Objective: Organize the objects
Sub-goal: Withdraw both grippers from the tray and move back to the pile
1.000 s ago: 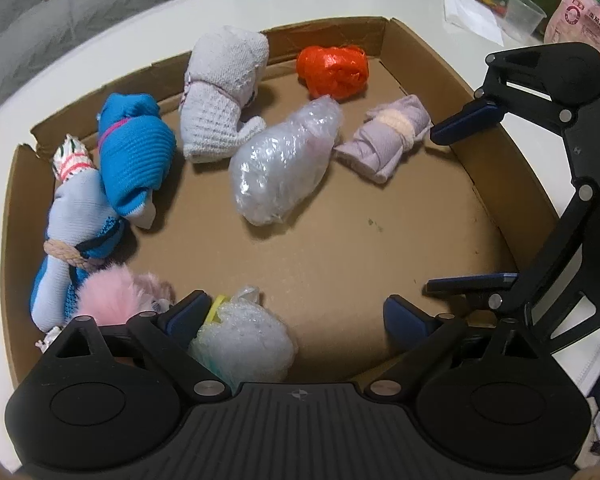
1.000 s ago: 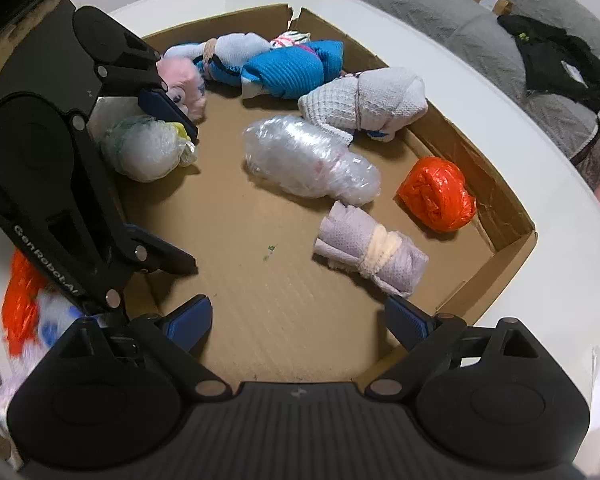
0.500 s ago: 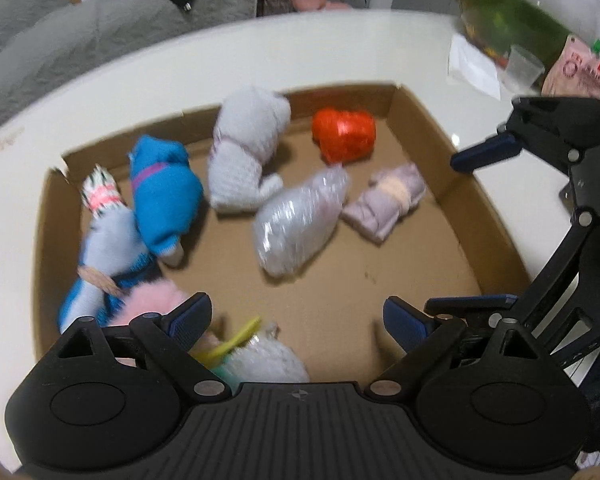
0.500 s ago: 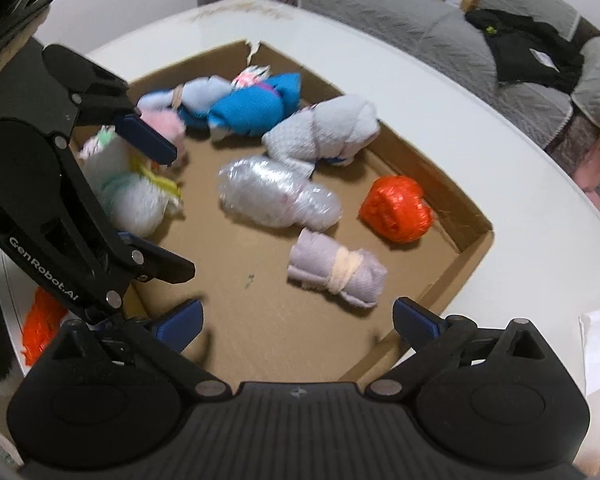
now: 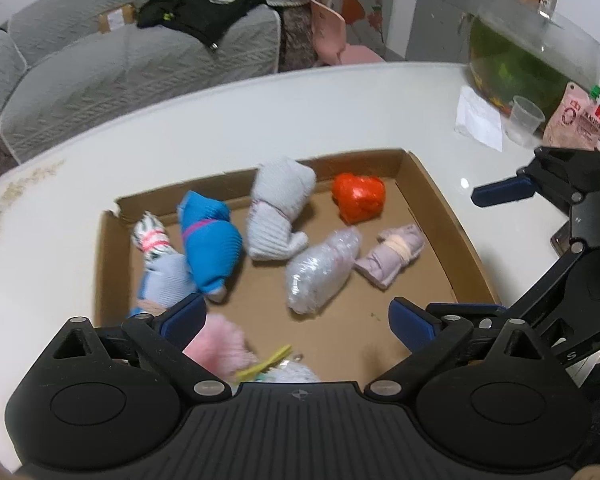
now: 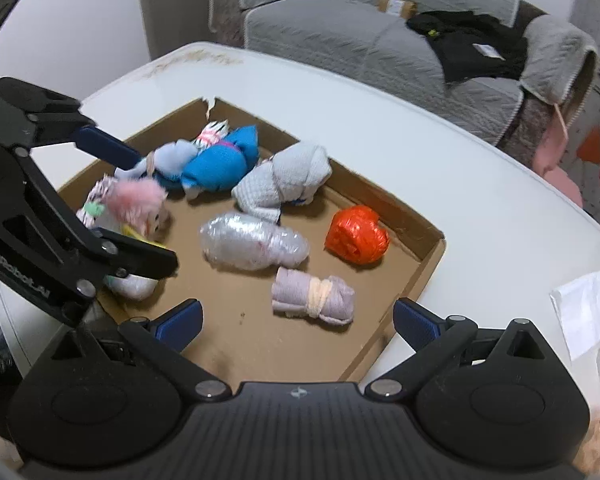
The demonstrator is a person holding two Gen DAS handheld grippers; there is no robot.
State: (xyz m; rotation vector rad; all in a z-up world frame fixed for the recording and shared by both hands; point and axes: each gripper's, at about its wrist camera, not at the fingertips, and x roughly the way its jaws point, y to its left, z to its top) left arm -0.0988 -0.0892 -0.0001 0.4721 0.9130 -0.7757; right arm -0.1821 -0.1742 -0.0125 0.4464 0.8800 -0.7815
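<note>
A shallow cardboard tray (image 5: 428, 200) (image 6: 430, 272) on the white table holds several bundles: an orange wrapped ball (image 5: 358, 202) (image 6: 356, 234), a clear plastic bundle (image 5: 322, 270) (image 6: 252, 246), a lilac rolled cloth (image 5: 392, 260) (image 6: 314, 294), a grey-white knit bundle (image 5: 278, 208) (image 6: 284, 182), a blue sock roll (image 5: 208, 240) (image 6: 220, 164), a pale blue bundle (image 5: 164, 276) and a pink fluffy one (image 5: 220, 344) (image 6: 140, 200). My left gripper (image 5: 296, 322) is open and empty, raised above the tray's near edge. My right gripper (image 6: 296, 318) is open and empty above the tray's near side.
A grey sofa (image 5: 100, 60) with black clothing (image 5: 204, 4) stands behind the table. At the table's right are white paper (image 5: 480, 120), a plastic cup (image 5: 526, 120), a pink packet (image 5: 576, 124) and a green tank (image 5: 520, 68).
Both grippers have lifted up and back from the tray, still open and empty. The bundles look smaller and lie where they were.
</note>
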